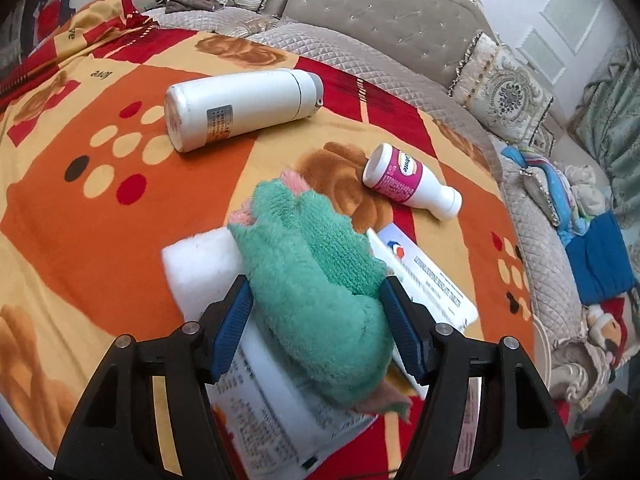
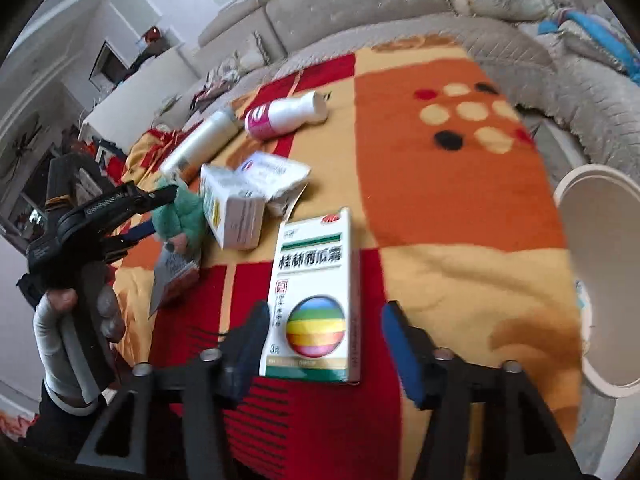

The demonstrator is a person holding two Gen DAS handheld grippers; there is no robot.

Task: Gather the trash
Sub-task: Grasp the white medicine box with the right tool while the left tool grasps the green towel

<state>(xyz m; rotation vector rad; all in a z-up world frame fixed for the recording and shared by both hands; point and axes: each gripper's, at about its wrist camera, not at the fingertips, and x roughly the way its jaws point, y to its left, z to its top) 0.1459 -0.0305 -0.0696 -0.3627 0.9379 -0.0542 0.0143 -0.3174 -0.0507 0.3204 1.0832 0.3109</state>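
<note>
In the left wrist view my left gripper [image 1: 316,284] has its blue pads pressed on both sides of a green fuzzy glove [image 1: 316,280] with pink tips, which lies over a white foam block [image 1: 196,264] and printed paper [image 1: 272,392]. The right wrist view shows that same left gripper [image 2: 168,210] at the left with the glove [image 2: 180,216] in it. My right gripper [image 2: 325,308] is open over a white medicine box [image 2: 316,292] with a rainbow ball print. The box lies flat on the blanket between the pads, with a gap at the right pad.
A white flask [image 1: 240,112] and a small pink-labelled bottle [image 1: 408,180] lie further back on the orange and red blanket [image 1: 100,220]. Two more white cartons [image 2: 232,208] sit mid-blanket. A round white bin [image 2: 600,280] stands at the right edge. A grey quilted sofa [image 1: 380,24] runs behind.
</note>
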